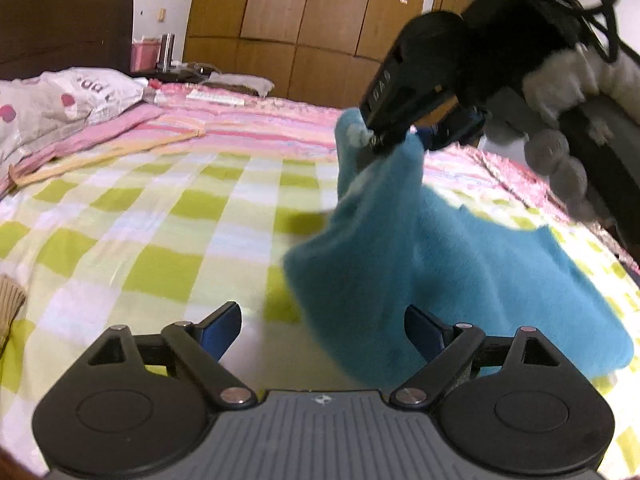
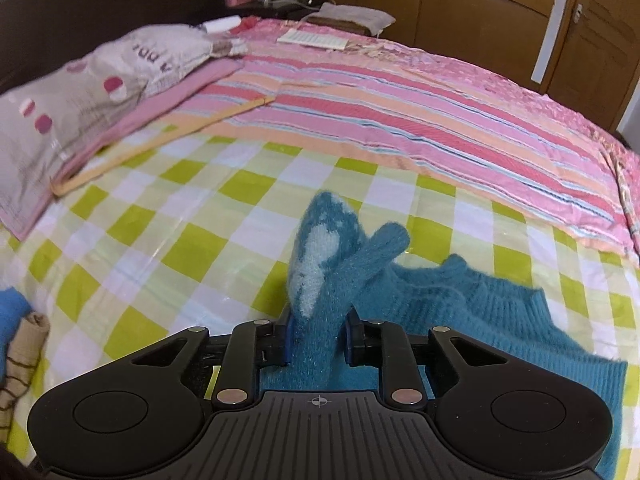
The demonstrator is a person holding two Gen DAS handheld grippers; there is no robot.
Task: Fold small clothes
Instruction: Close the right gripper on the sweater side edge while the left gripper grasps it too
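Left wrist view first: at the far left edge of the bed a knitted beige piece (image 1: 10, 304) just pokes into view on the green-checked sheet (image 1: 160, 216). Behind it, toward the head of the bed, a spotted pillow (image 1: 60, 100) lies on the pink striped blanket (image 1: 248, 120). In the foreground the left gripper (image 1: 322, 330) stands with its jaws wide apart and nothing between them; the blue pads (image 1: 222, 330) are bare. Just right of it the blue knitted garment (image 1: 460, 264) rises in a peak off the sheet, its lower part spread toward the right edge of the bed. At the top of that peak the right gripper (image 1: 394, 136) pinches the fabric and holds it lifted, blurred.

Right wrist view: folded blue and beige clothes (image 2: 20, 344) sit at the left edge of the sheet. In the middle the right gripper (image 2: 318, 340) is clamped on a bunched fold of the garment (image 2: 460, 300), which shows a pale pattern and sticks up past the pads; the rest trails right on the sheet. Wooden wardrobes (image 2: 460, 4) stand behind the bed.
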